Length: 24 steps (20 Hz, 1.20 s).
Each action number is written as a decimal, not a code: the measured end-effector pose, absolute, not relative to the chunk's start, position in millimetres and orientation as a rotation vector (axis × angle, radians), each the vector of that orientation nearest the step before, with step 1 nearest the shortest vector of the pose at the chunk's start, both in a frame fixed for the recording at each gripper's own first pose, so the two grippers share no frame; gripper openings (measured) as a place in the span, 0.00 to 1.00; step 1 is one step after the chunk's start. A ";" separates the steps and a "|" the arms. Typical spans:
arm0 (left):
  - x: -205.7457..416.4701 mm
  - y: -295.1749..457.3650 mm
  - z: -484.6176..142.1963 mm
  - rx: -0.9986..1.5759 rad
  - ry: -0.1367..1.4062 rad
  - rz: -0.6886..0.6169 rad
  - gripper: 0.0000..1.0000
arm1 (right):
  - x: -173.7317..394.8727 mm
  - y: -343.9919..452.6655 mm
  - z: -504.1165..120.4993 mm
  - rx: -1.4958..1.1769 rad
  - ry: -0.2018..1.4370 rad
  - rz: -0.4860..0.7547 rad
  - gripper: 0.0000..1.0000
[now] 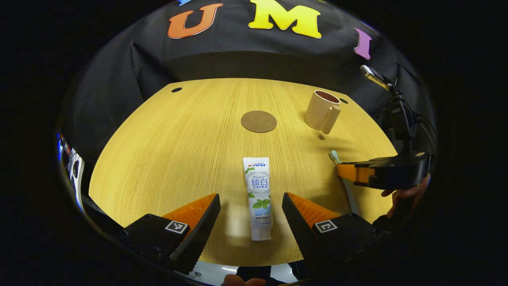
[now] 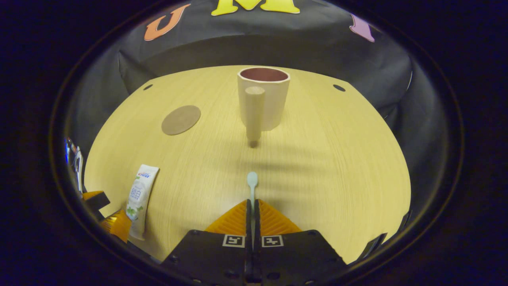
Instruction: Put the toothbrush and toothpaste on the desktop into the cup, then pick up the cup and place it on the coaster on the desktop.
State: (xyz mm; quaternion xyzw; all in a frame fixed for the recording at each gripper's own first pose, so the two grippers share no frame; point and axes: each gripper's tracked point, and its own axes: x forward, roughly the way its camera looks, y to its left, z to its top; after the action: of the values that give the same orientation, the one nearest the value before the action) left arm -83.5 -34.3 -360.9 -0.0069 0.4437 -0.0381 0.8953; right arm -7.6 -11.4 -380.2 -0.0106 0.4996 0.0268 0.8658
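My left gripper stands wide open, its fingers on either side of the toothpaste tube and clear of it — the tube lies flat on the wooden desktop. My right gripper is closed tight on the toothbrush, both fingers pressing the handle, head pointing toward the cup. The cup stands upright, handle toward that camera — the round coaster lies bare, well apart to its left.
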 end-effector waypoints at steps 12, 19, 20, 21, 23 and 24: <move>-80.1 -43.1 -393.2 0.038 0.973 -0.113 0.87 | 0.3 -22.1 -322.3 0.022 0.947 0.060 0.00; -77.2 -48.0 -396.7 0.045 1.007 -0.119 0.54 | 6.3 -28.4 -288.8 0.035 0.883 0.065 0.00; -77.1 -47.3 -397.5 0.037 1.013 -0.113 0.51 | 5.4 -28.9 -284.3 0.036 0.875 0.068 0.00; -76.5 -47.3 -397.6 0.034 1.020 -0.110 0.49 | 6.3 -30.2 -277.5 0.036 0.866 0.067 0.00; -76.7 -46.2 -397.4 0.030 1.024 -0.107 0.46 | 6.7 -32.3 -272.3 0.030 0.845 0.070 0.00; -77.3 -46.1 -396.2 0.030 1.023 -0.109 0.53 | 6.5 -32.2 -270.0 0.032 0.838 0.072 0.00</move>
State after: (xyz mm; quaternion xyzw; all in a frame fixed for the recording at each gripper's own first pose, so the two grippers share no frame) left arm -77.3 -46.1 -396.2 0.0142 0.4891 -0.0519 0.8705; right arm 6.5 -32.2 -270.0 0.0154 0.4070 0.0350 0.9126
